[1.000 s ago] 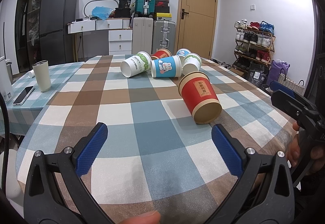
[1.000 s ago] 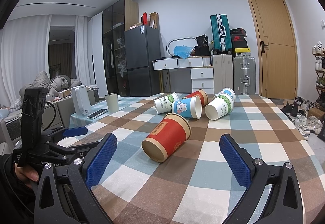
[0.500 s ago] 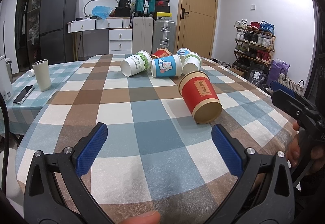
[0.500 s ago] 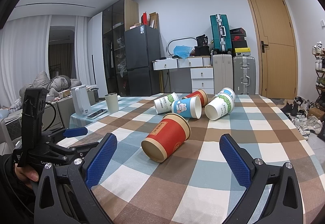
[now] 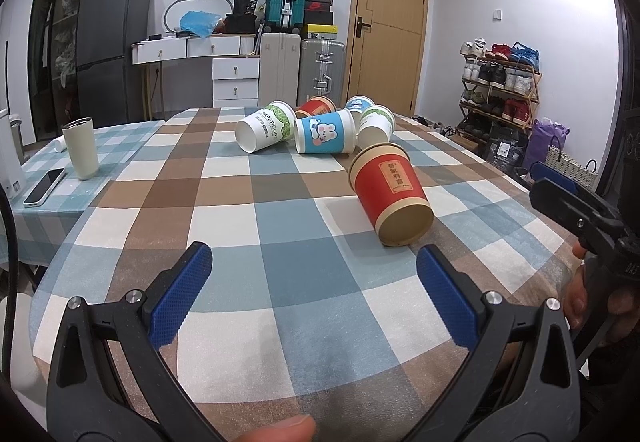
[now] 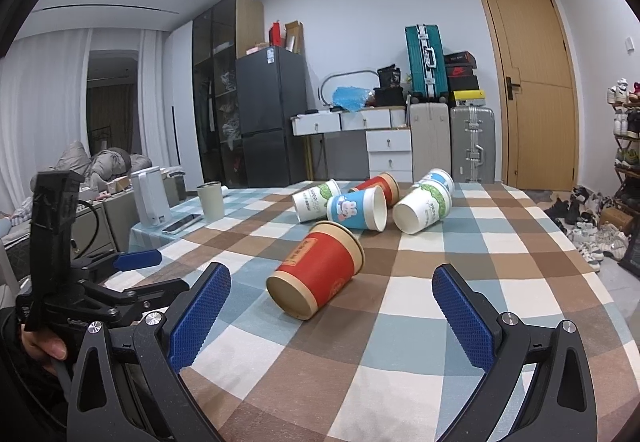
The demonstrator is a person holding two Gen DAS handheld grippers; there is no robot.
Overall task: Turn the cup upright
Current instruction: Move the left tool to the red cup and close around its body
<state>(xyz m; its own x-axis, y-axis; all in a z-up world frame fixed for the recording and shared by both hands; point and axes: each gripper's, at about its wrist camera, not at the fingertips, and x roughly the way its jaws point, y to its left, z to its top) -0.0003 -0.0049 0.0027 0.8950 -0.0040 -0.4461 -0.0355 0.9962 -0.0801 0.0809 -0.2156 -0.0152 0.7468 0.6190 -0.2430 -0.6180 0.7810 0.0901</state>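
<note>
A red paper cup (image 5: 390, 193) lies on its side on the checked tablecloth (image 5: 240, 209), its base end toward me; it also shows in the right wrist view (image 6: 318, 270). Behind it lie several more tipped cups: a blue rabbit cup (image 5: 325, 132), a white and green cup (image 5: 262, 126), another red one (image 5: 318, 106). My left gripper (image 5: 314, 296) is open and empty, near the table's front edge, short of the red cup. My right gripper (image 6: 330, 316) is open and empty, just short of the red cup, which lies ahead between its pads.
A cream tumbler (image 5: 81, 147) stands upright at the left, with a phone (image 5: 44, 185) beside it. A white appliance (image 6: 151, 201) stands further left. Suitcases, drawers, a fridge and a shoe rack line the room behind.
</note>
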